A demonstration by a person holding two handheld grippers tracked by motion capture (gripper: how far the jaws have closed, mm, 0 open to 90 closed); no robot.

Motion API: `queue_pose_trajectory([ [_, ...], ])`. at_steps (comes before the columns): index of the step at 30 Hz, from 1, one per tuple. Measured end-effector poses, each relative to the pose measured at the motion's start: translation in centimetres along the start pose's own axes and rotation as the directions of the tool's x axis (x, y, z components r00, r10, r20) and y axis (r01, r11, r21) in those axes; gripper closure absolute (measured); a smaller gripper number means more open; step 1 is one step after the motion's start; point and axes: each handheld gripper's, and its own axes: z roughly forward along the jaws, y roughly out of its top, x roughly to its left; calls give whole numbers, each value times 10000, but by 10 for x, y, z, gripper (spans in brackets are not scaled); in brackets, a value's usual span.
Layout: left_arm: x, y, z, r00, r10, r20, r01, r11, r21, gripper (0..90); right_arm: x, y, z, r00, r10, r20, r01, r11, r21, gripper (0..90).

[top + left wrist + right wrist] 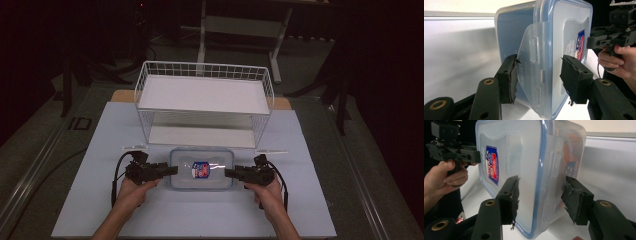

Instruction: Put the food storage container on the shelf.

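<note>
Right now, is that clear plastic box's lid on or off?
On. The blue-rimmed lid sits on the box, its side flap folded down.

Glossy clear plastic box; white wire rack

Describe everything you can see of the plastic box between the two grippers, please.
The plastic box is a clear, flat, rectangular container with rounded corners. Its lid has a blue rim, snap flaps at the short ends and a red-and-blue label on top. It lies on the white table, just before the wire shelf. The left gripper and the right gripper each straddle one end; whether their pads already press is unclear.
</note>
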Motion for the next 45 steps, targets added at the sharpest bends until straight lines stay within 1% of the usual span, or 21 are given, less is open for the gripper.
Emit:
queue_pose_trajectory([
  [1,0,0,0,10000,0,-4,0,10000,-20,486,0,-1,-1,10000,-81,-30,81,10000,13,493],
  [3,0,-1,0,10000,-4,-5,4,10000,-64,486,-1,-2,-1,9999,-70,-93,69,10000,-63,497],
  [8,0,-2,1,9999,-116,-26,115,9997,-205,482,-6,-4,-2,9988,271,-418,-280,9994,-222,518],
  [11,-2,-3,1,9998,-165,-120,161,9995,-281,482,-6,-5,-2,9992,164,-356,-175,9993,-321,513],
  [14,-4,-4,0,9995,-187,-252,177,9992,-362,480,-3,-6,-2,9997,140,-184,-147,9992,-360,512],
  [18,-5,-4,0,9994,-167,-296,155,9992,-378,481,-1,-6,-2,9996,253,-111,-258,9987,-435,514],
  [21,-7,-4,-1,9996,-99,-272,88,9990,-438,482,0,-6,-4,9997,219,-96,-224,9984,-520,514],
  [27,-11,-2,-4,9995,106,-293,-120,9986,-510,483,4,-4,-8,10000,1,-67,-6,9978,-662,514],
  [30,-13,-1,-6,9996,137,-259,-151,9984,-553,483,6,-4,-9,9999,-71,-75,66,9975,-700,514],
  [31,-13,0,-6,9996,135,-242,-149,9983,-560,484,8,-3,-10,9997,-220,-38,217,9969,-752,513],
  [33,-13,0,-6,9997,153,-212,-165,9982,-572,484,9,-2,-11,9996,-289,19,290,9968,-747,513],
  [36,-16,2,-8,9993,303,-216,-315,9978,-587,485,11,-1,-13,9991,-423,41,425,9958,-805,514],
  [45,-25,8,-15,9979,571,-293,-593,9949,-812,485,20,4,-19,9974,-716,47,717,9916,-1076,513],
])
